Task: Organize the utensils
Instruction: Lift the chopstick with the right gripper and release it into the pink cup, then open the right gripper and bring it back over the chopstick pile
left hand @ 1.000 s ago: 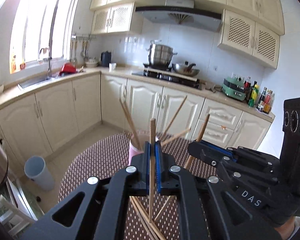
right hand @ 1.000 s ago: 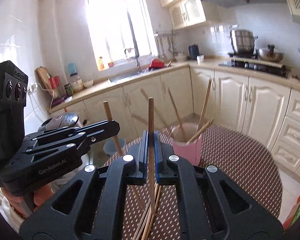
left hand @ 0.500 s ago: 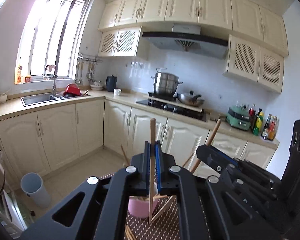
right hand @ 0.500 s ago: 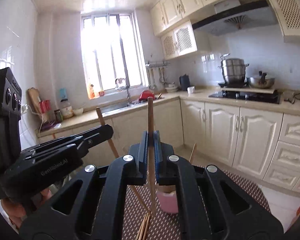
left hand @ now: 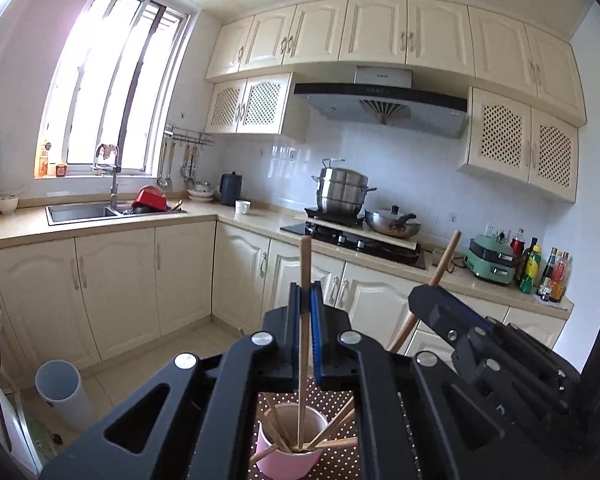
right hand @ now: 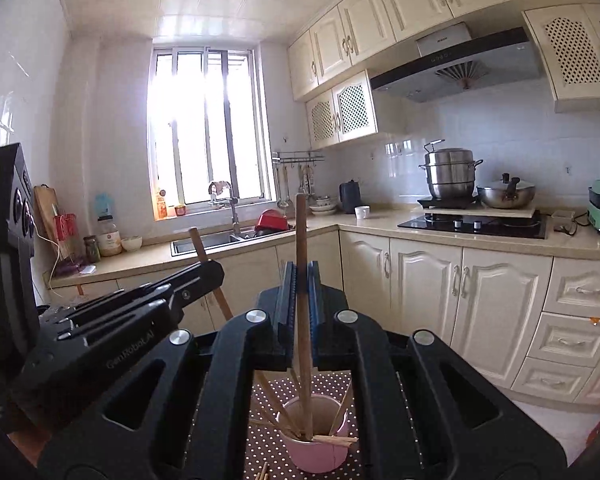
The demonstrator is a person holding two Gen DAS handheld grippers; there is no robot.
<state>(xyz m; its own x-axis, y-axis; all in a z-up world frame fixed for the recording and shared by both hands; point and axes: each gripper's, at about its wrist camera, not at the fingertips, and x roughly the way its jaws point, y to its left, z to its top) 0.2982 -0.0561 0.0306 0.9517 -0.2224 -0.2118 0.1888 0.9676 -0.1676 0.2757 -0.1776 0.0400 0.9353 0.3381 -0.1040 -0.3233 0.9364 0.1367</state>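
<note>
Pink cup [left hand: 290, 446] lower in view, both tools raised

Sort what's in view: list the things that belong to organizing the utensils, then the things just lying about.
Job:
left gripper
right gripper
thin wooden chopstick clamped in each
pink round cup holding chopsticks

Lying about:
stacked steel steamer pot
small white mug
green countertop cooker

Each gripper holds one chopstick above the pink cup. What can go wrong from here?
1. The pink cup already holds splayed chopsticks; an incoming tip may hit them and tip the cup.
2. The right gripper and left gripper are close together, so their held sticks may collide.
</note>
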